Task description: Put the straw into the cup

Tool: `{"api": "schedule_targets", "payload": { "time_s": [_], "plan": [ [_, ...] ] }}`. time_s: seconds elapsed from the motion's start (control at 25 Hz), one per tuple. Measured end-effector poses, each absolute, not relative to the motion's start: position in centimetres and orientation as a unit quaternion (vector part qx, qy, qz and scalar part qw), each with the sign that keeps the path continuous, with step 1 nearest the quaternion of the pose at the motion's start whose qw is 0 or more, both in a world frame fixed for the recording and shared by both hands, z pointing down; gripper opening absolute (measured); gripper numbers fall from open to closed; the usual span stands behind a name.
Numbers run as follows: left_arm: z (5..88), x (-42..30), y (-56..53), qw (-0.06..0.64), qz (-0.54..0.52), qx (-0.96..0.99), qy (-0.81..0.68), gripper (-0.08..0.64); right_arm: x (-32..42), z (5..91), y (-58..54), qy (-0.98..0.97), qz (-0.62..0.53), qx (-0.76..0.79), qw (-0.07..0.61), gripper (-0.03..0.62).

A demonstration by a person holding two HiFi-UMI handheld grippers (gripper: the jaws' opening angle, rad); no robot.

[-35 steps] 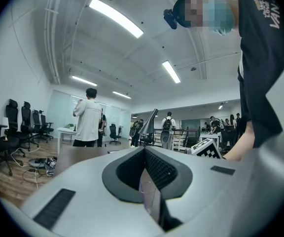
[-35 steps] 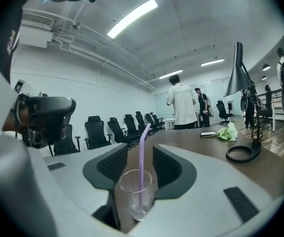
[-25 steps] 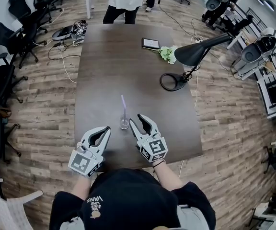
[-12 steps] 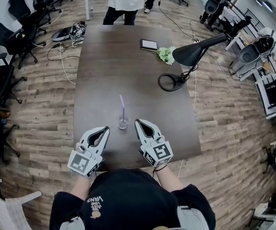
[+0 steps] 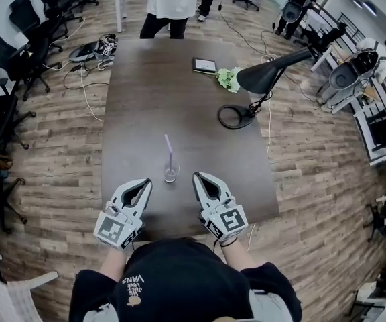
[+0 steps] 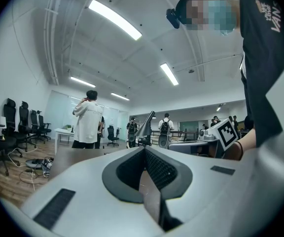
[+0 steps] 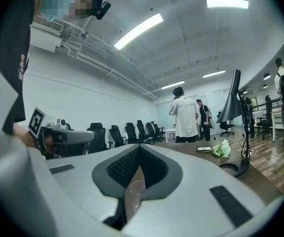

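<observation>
Whereas right gripper (image 5: pixel 198 177) earlier gaped beside small clear glass cup (image 5: pixel 171 174), now shut, empty, withdrawn; left gripper (image 5: pixel 147 182) likewise shut; thin lilac straw (image 5: pixel 168 149) in cup, dark brown table (image 5: pixel 153 92) near edge; plank floor (image 5: pixel 66 136).

A dark wooden table (image 5: pixel 146 99) carries a clear cup (image 5: pixel 171 174) (a purple straw (image 5: pixel 168 149) stands in it), a black lamp's round base (image 5: pixel 233 117), pale flowers (image 5: pixel 228 78) and a small tablet (image 5: pixel 204 65).

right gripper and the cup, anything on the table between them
Nothing. In the head view only bare dark table separates the right gripper from the cup holding the straw.
</observation>
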State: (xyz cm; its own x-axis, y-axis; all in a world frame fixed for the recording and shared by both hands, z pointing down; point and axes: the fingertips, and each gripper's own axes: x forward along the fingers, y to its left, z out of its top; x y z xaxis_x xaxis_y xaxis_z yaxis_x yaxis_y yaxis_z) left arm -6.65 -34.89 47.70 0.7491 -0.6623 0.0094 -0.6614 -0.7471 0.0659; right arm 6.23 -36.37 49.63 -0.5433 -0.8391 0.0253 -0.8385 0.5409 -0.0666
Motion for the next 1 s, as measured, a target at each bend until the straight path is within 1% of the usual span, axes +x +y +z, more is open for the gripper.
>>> {"api": "schedule_targets", "payload": {
  "time_s": [0.68, 1.0],
  "plan": [
    [47.1, -6.2, -34.8, 0.037, -0.008, 0.935, -0.352, 0.011, 7.7, 48.0, -35.2, 0.873, -0.032, -0.487, 0.009, 0.017],
    [47.2, -6.2, -34.9, 0.036, -0.009, 0.934, -0.356, 0.011, 7.2, 48.0, -35.1, 0.879, -0.029, -0.477, 0.005, 0.017]
  ]
}}
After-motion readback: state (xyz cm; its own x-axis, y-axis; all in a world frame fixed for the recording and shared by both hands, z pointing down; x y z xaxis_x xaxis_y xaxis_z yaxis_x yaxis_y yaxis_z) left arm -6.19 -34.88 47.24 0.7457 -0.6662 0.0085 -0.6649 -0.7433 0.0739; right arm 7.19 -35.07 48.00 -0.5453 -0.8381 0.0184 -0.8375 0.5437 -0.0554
